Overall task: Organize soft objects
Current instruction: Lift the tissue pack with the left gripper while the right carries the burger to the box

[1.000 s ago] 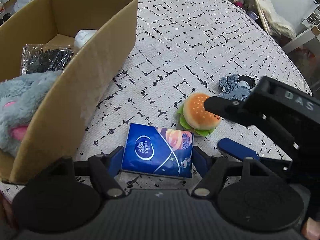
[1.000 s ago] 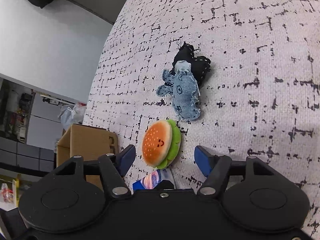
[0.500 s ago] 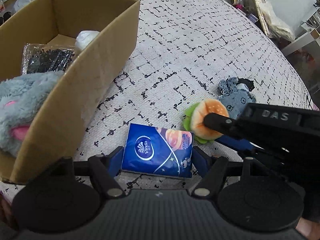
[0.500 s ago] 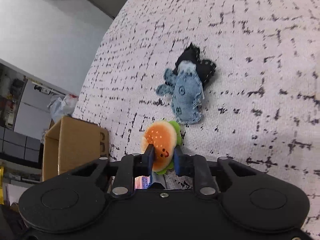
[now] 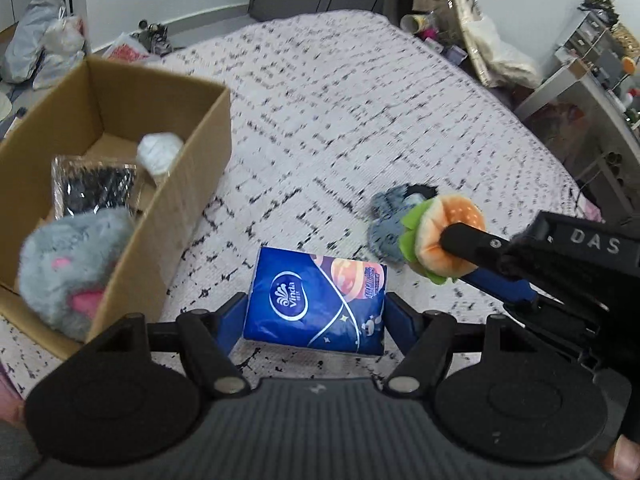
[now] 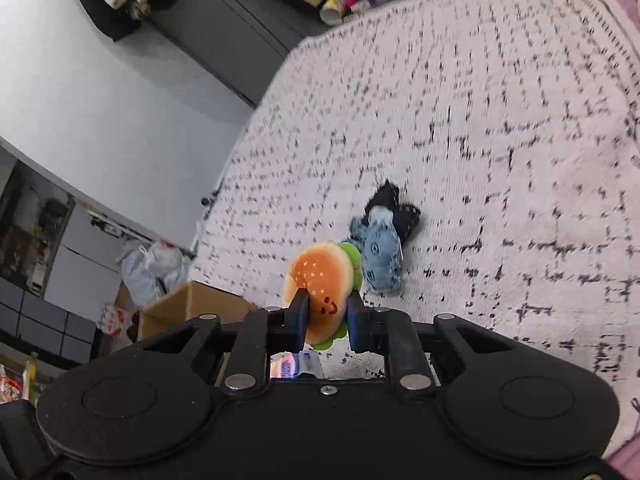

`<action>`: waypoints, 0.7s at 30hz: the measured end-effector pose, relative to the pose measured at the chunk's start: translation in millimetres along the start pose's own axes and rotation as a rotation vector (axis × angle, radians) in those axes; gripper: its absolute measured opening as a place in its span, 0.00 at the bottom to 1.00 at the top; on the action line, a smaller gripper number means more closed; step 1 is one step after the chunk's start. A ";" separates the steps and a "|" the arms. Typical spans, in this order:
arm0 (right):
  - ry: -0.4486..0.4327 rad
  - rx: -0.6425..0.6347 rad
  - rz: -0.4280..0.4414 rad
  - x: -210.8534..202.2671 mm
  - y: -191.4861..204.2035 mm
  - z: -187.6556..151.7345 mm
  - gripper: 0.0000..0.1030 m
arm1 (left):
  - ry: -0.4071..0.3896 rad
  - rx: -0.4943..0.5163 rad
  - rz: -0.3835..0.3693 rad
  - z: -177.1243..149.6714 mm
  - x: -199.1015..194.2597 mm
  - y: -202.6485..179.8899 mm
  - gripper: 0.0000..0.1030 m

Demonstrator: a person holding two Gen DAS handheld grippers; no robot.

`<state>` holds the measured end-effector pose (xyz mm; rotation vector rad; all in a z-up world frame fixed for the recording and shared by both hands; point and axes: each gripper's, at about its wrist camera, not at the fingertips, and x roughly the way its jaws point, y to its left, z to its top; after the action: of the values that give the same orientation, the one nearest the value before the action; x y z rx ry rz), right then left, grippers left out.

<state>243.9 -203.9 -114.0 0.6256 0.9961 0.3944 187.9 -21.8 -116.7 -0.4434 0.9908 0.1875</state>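
Through your left camera, your left gripper (image 5: 314,316) holds the blue tissue pack (image 5: 316,306). Its two blue fingers (image 5: 230,320) press on the pack's short ends, so it is closed on the pack. The pack is lifted off the white blanket (image 5: 360,120) with black marks. To the left of this gripper sits the cardboard box (image 5: 192,184). Inside the box you can see a gray fluffy toy (image 5: 76,268), a shiny black bag (image 5: 94,188) and a small white thing (image 5: 160,152). To the right, your right gripper (image 5: 460,248) comes in from the side and pinches the burger toy (image 5: 444,236). A blue cloth toy (image 5: 384,224) lies on the blanket just behind the burger.

Through your right camera, your right gripper (image 6: 325,316) has just squeezed shut on the burger toy (image 6: 320,284). The burger sits between the two fingers (image 6: 299,312), with its little smile facing you. Just past it, up and to the right, the blue cloth toy (image 6: 380,256) lies on the blanket (image 6: 500,120), touching a black cloth piece (image 6: 400,212). Down to the left of the gripper you see a corner of the cardboard box (image 6: 192,304). A bit of the tissue pack (image 6: 292,366) peeks out under the fingers.
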 end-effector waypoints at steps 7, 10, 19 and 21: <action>-0.056 -0.022 0.035 -28.5 8.0 2.6 0.19 | -0.068 0.025 -0.015 9.9 -33.7 -6.4 0.69; -0.069 -0.036 0.055 -40.6 10.6 3.5 0.19 | -0.081 0.017 -0.007 13.6 -44.4 -4.1 0.69; -0.099 -0.112 0.127 -71.4 31.3 1.3 0.19 | -0.144 0.014 -0.009 25.4 -82.1 10.2 0.69; -0.103 -0.123 0.127 -72.2 34.7 -0.1 0.19 | -0.152 0.018 0.006 28.4 -88.1 14.1 0.69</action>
<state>207.1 -219.0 -44.4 0.5935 0.8297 0.5262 157.0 7.5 -33.4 -0.4039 0.8441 0.2149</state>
